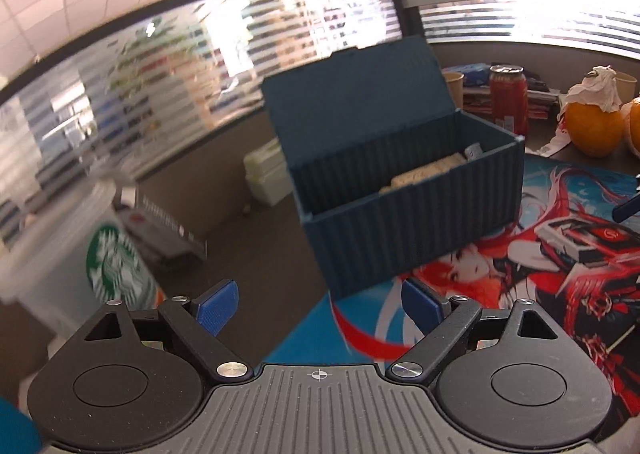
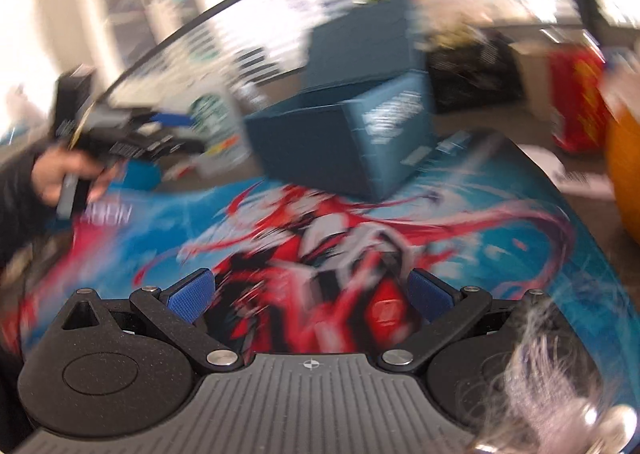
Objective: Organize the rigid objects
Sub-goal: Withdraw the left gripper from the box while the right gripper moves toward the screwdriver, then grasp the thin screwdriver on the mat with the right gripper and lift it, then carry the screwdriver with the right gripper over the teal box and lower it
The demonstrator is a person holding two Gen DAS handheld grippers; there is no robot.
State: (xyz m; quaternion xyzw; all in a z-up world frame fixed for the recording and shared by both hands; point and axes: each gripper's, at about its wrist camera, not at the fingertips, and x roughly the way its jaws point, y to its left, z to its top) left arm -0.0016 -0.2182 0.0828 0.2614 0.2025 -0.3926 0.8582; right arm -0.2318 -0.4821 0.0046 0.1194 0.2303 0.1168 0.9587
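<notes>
Left wrist view, left to right: a white Starbucks cup (image 1: pixel 116 270), blurred, at the table's near-left; the left gripper (image 1: pixel 320 304) with its blue pads set wide and nothing between them; a dark teal ribbed storage box (image 1: pixel 412 209), lid raised, resting on the edge of a printed desk mat (image 1: pixel 560 254). Pale flat pieces (image 1: pixel 424 169), of a kind that cannot be made out, already lie inside the box. Behind it stand a red drinks can (image 1: pixel 508 97) and two oranges (image 1: pixel 592 125), one capped with crumpled tissue.

Right wrist view, left to right: a hand (image 2: pixel 64 173) in a dark sleeve carrying the left gripper (image 2: pixel 172 121), seen from the side; the same box (image 2: pixel 352 133), heavily smeared by motion; the right gripper (image 2: pixel 312 296), fingers likewise spread wide and empty, above the mat's red figure.

Step in hand, judged: between placements, with both tools free and no loose rigid item in either grasp. The next move calls for locating another object to box; none is clearly visible on the mat.

Only the left view shows the box's contents; only the right view shows the person's hand.
</notes>
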